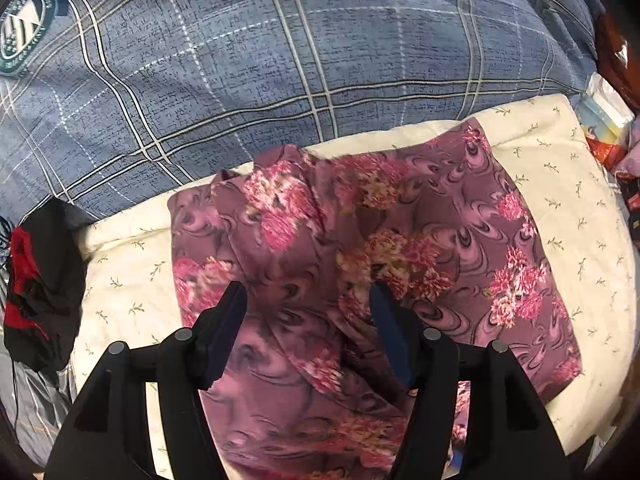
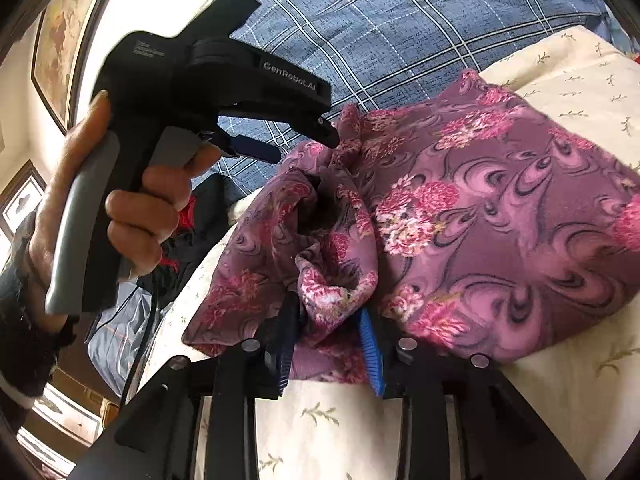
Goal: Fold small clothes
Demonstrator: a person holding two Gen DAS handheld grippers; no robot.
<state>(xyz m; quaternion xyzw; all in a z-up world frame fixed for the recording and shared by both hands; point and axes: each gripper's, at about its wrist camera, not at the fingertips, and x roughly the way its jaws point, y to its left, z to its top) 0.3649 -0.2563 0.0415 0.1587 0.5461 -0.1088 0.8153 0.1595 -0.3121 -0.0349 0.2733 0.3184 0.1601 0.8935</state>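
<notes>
Cloth is the matter in hand: a small mauve garment (image 1: 420,220) printed with pink flowers lies on a cream pad with a sprig pattern (image 1: 560,168), which sits on a bed under a blue checked cover (image 1: 240,60). It looks thin, soft and limp, very light, so it should drape and slump instead of holding a crease; one side lies fairly flat while the other is bunched into loose folds. I judge the best hold to be on a hem or corner at the rumpled end, both layers pinched together, then drawn taut before it is laid over. The left gripper (image 1: 308,316) hangs above the crumpled part with its jaws spread wide, cloth beneath them but not pinched. The right gripper (image 2: 328,344) comes in low at the near edge, jaws partly apart with a bulge of fabric between them, seemingly not pressed. A dark red-and-black garment (image 1: 36,280) lies off to the side.
</notes>
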